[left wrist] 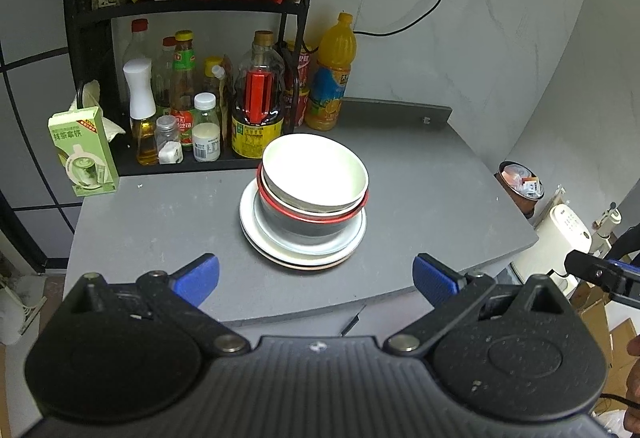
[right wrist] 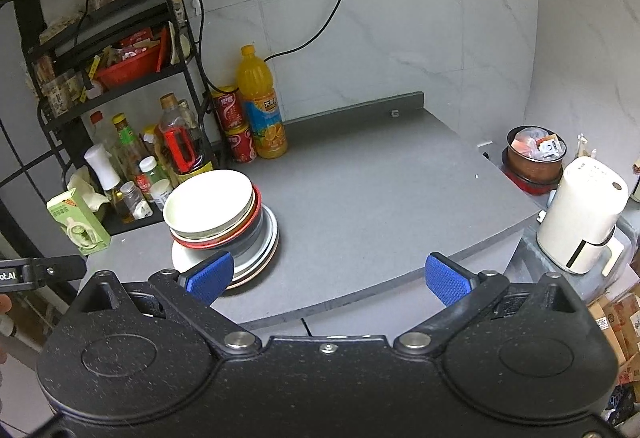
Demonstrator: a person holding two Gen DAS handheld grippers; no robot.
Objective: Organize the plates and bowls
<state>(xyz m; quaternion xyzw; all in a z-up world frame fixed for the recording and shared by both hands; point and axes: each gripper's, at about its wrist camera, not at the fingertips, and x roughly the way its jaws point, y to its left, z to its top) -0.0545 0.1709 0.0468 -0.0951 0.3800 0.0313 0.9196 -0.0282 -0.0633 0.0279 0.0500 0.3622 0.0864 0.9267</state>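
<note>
Plates and bowls (left wrist: pixel 308 214) sit in one stack at frame centre on the table (left wrist: pixel 420 198), so sorting looks done. Left tool (left wrist: pixel 316 278) and right tool (right wrist: pixel 328 278) are both spread apart, empty.

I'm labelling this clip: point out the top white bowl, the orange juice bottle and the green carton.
Top white bowl (left wrist: pixel 316 170), left wrist view, inner floor.
Orange juice bottle (right wrist: pixel 262 104), right wrist view, label.
Green carton (left wrist: pixel 86 154), left wrist view, front face.
</note>
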